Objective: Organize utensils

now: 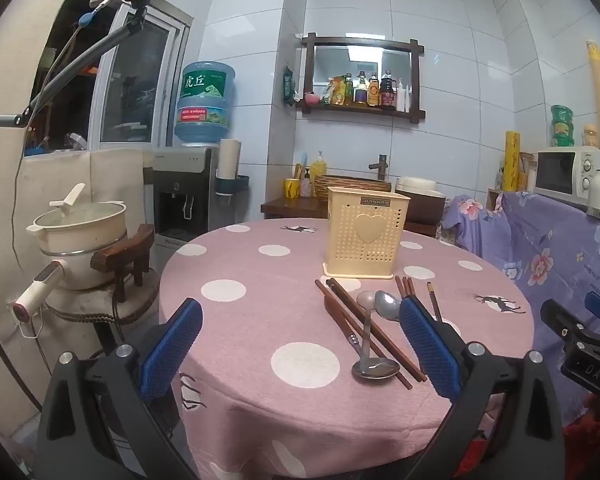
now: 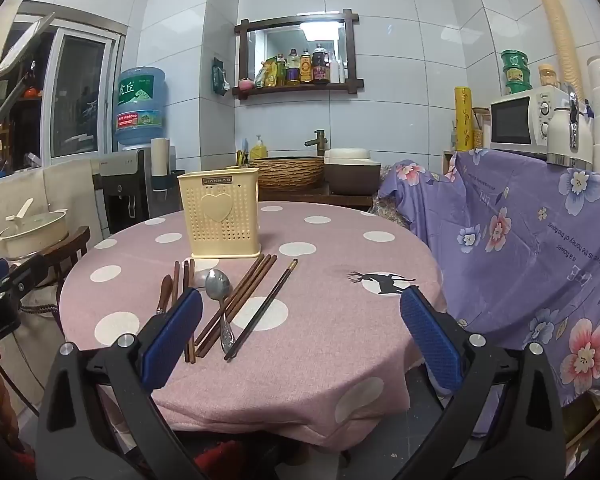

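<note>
Left gripper (image 1: 300, 344): blue-padded jaws spread wide, empty, above the table's near edge.
Right gripper (image 2: 300, 340): likewise wide apart, holding nothing.
Utensils: brown wooden chopsticks (image 2: 236, 304) and steel spoons (image 2: 219, 286) lie scattered on the pink polka-dot tablecloth (image 2: 332, 320).
Holder: cream perforated plastic utensil basket (image 2: 219, 214) stands upright just behind them.

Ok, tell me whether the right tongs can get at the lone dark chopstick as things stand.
Probably yes. The right tongs are open and empty, and the dark chopstick lies apart on the right edge of the pile, nothing over it, with bare tablecloth beside it.
</note>
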Action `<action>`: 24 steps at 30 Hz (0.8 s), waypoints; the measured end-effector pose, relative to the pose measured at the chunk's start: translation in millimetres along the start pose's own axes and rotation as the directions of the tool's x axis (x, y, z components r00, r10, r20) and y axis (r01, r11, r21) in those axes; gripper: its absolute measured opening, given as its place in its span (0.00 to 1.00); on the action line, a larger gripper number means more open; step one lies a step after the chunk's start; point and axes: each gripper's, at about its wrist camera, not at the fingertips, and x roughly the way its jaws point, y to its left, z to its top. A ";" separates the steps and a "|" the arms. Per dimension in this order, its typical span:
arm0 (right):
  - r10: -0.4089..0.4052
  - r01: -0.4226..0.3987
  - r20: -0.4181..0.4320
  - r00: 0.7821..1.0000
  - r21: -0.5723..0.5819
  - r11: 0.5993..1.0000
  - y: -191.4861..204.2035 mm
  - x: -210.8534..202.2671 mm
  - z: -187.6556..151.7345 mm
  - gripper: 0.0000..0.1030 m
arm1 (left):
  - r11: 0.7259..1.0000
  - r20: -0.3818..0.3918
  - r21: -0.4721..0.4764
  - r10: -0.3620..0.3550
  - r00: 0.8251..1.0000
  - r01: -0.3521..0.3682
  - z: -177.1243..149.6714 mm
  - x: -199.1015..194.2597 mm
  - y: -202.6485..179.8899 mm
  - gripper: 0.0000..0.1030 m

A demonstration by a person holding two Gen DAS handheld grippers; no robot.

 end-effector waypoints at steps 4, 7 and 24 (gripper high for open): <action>0.000 0.000 0.000 1.000 0.002 1.000 -0.1 0.2 -0.3 0.95 | 1.000 -0.010 0.016 0.001 1.000 -0.001 -0.5 1.0 -1.5 0.95; 0.000 0.000 0.001 1.000 -0.002 1.000 1.0 -0.3 -0.3 0.95 | 1.000 -0.004 0.020 0.006 1.000 -0.006 -3.4 0.8 -6.4 0.95; 0.001 -0.001 -0.005 1.000 -0.004 1.000 2.0 0.8 -1.7 0.95 | 1.000 0.001 0.013 0.006 1.000 -0.006 0.1 -0.3 -2.2 0.95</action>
